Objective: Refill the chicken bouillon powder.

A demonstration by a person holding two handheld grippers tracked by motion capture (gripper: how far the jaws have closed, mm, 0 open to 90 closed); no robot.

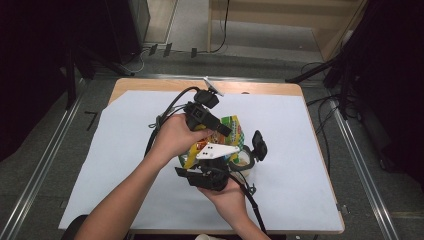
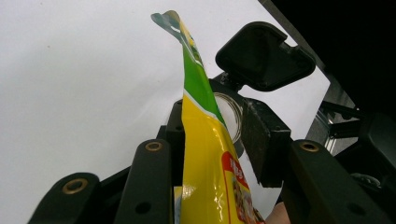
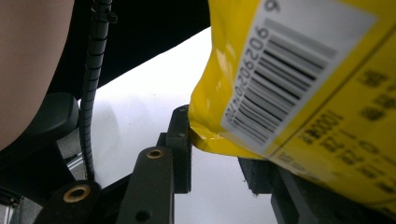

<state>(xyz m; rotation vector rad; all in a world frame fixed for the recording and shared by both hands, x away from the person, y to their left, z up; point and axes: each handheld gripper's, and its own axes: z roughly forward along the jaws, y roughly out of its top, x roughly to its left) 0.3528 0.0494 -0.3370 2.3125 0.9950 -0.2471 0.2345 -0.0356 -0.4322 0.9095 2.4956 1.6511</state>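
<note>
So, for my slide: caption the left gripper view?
Yellow-green snack packet between the left gripper jaws, above the white sheet.

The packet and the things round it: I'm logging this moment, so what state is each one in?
Packet: yellow and green, lifted off the table, held between both grippers.
Jar: on the sheet, hinged black lid flipped open.
Left gripper: shut on the packet's edge.
Right gripper: shut on the packet's bottom corner.
Sheet: white, flat on the table.

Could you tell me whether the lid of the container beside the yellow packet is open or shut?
Open. In the high view the container shows its pale inside, and its black lid stands up at the far rim.
</note>
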